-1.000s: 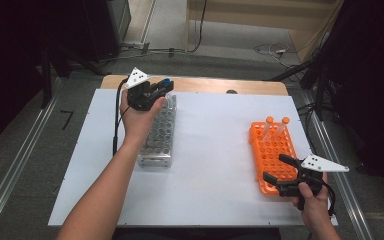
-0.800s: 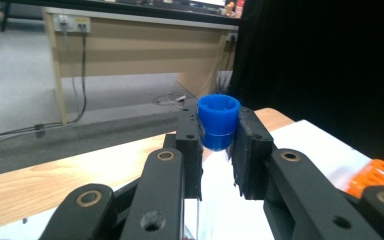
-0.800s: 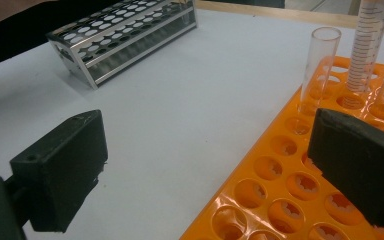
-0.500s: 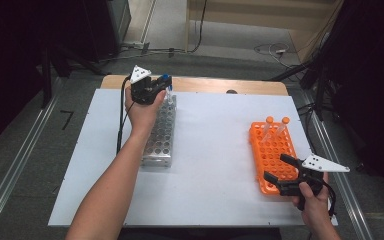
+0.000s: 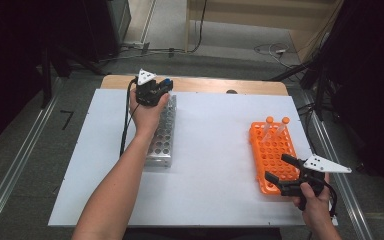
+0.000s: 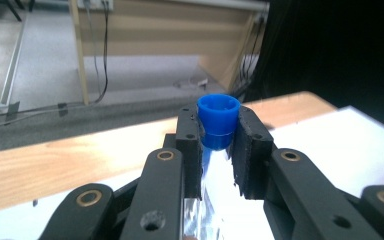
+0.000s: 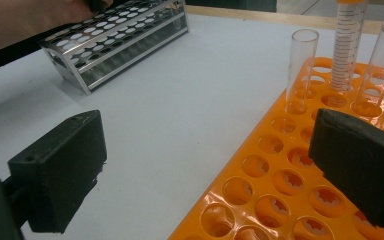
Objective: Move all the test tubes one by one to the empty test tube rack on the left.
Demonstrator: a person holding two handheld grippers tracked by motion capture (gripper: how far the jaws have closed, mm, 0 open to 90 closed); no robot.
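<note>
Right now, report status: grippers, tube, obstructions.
Left gripper shut on blue-capped tube, above steel rack. Right gripper open, at orange rack. No obstruction seen.

Grey floor (image 5: 220, 60), wooden furniture (image 5: 260, 12), trailing cables (image 5: 267, 49)

Left fingers (image 6: 219, 150) clamped — right fingers (image 7: 360, 165) spread.
</note>
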